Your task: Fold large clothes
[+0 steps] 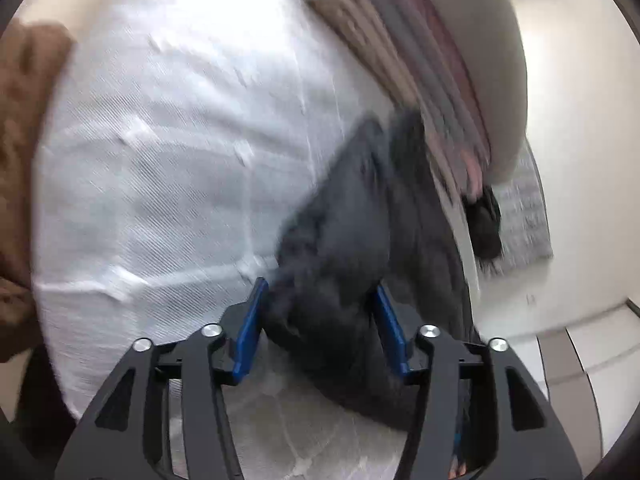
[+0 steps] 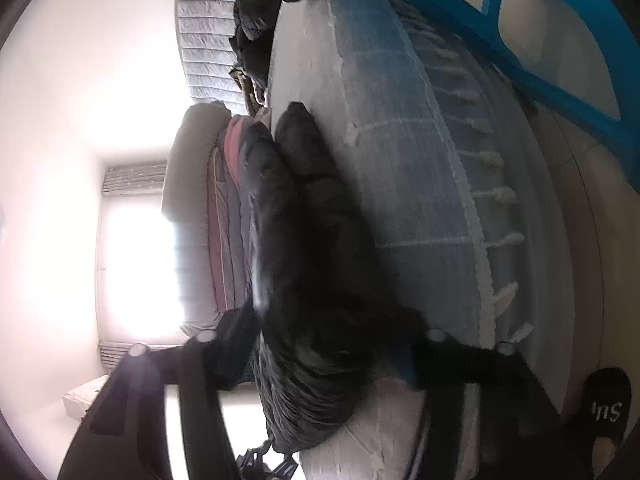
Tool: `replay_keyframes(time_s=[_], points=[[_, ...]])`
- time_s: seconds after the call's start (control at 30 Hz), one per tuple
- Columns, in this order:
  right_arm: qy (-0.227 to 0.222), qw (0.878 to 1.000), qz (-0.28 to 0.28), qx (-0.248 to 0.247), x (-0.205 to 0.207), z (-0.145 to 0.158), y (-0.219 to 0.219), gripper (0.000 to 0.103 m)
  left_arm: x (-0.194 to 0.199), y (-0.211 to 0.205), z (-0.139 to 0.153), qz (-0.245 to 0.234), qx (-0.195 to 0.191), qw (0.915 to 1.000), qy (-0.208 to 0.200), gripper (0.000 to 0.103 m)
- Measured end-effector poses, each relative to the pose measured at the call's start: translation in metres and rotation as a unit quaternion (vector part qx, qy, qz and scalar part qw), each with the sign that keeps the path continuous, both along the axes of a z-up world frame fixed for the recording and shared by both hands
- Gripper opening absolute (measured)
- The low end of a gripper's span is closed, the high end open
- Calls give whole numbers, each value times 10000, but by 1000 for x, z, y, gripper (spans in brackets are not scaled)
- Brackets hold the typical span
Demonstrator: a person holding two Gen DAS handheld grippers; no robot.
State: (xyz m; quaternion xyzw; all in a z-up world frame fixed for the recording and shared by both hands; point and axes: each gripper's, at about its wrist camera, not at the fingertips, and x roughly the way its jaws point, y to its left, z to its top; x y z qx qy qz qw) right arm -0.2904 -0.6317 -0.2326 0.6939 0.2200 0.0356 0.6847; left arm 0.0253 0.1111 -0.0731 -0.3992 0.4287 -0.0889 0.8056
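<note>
A large dark puffy garment (image 1: 344, 240) lies bunched on a white quilted bed cover (image 1: 168, 140). My left gripper (image 1: 320, 312) has its blue pads (image 1: 250, 332) wide apart on either side of a fold of the garment, and the cloth bulges between them. In the right wrist view the same dark garment (image 2: 304, 280) fills the middle and runs between my right gripper's fingers (image 2: 320, 344); the view is tilted sideways and the fingers are dark and partly hidden by the cloth. The white cover (image 2: 400, 160) lies to its right.
Folded pink and grey bedding (image 1: 432, 64) is stacked at the bed's far side, with another dark item (image 1: 486, 224) near it. A brown cloth (image 1: 24, 120) lies at the left. A blue frame (image 2: 540, 32) and a bright window (image 2: 136, 264) show in the right wrist view.
</note>
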Motion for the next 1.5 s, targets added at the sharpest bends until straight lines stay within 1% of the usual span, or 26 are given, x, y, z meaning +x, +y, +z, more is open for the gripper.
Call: replay_keyframes(time_s=[0.07,0.13,0.23,0.3,0.33,0.4,0.43,0.53,0.6,0.67,0.7,0.77,0.8,0.87,0.93,1.0,1.07,1.1,1.13,1.17,1.2,1.33,1.37,1.43,1.47,1.5], points=[[-75,9999,-75,36,0,1,-3,64,-8,9,9,305,11,9993,-221,56],[-102,9998,-132,149,-2,-4,-5,64,-12,12,20,414,15,9981,-463,57],[-165,9995,-92,253,0,-10,-6,64,-18,-1,33,179,64,9966,-807,59],[-235,9995,-72,192,1,-7,-7,64,-20,-12,40,25,136,9948,-1007,65],[-281,9995,-60,147,2,-5,-6,63,-18,-26,46,-91,228,9936,-1101,68],[-330,9994,-46,70,2,-3,-6,56,-19,-32,49,-239,289,9922,-1188,69],[-333,9994,-47,55,2,-2,-6,49,-19,-37,51,-255,332,9917,-1214,69],[-359,9993,-72,88,0,-4,-6,42,-19,-36,51,-135,348,9922,-1185,69],[-368,9992,-70,99,0,-6,-7,42,-17,-28,49,24,327,9930,-1136,69],[-328,9991,-76,240,2,-11,-7,51,-17,-14,40,205,263,9954,-898,70],[-217,9992,-156,294,0,-14,-9,63,-19,-7,33,248,196,9966,-764,70],[-69,9982,-535,258,-13,-16,-16,65,-20,7,15,348,-137,9987,-352,70],[-76,9975,-683,157,-20,-13,-19,68,-19,14,1,320,-437,9985,-77,70],[-36,9958,-876,-271,-31,1,-23,68,-21,22,-15,262,-874,9957,174,70],[-25,9903,-989,-979,-39,27,-18,68,-21,22,-14,151,-852,9961,159,70],[-135,9805,-1046,-1656,-40,55,-10,68,-20,15,-12,17,-792,9968,115,70],[-202,9641,-908,-2486,-33,86,5,70,-18,7,-13,-112,-841,9963,114,70],[-154,9546,-748,-2880,-26,99,15,76,-15,-2,-12,-255,-832,9961,113,70],[-68,9491,-618,-3086,-20,103,22,76,-13,-8,-12,-338,-834,9959,105,70],[35,9453,-472,-3228,-13,105,26,76,-11,-16,-12,-447,-833,9955,98,70],[74,9466,-395,-3198,-9,102,27,76,-8,-26,-12,-560,-802,9952,81,70],[342,9602,-471,-2730,-12,80,18,76,10,-46,-13,-478,-480,9977,54,73],[396,9601,-499,-2722,-13,78,17,76,16,-51,-15,-411,-390,9984,64,73],[390,9543,-411,-2933,-10,85,22,76,25,-61,-17,-370,-246,9990,100,73],[403,9462,-245,-3201,-3,93,30,78,30,-67,-15,-426,-126,9990,71,60],[490,9387,-25,-3412,8,99,39,87,33,-68,-13,-434,-63,9990,36,47]])
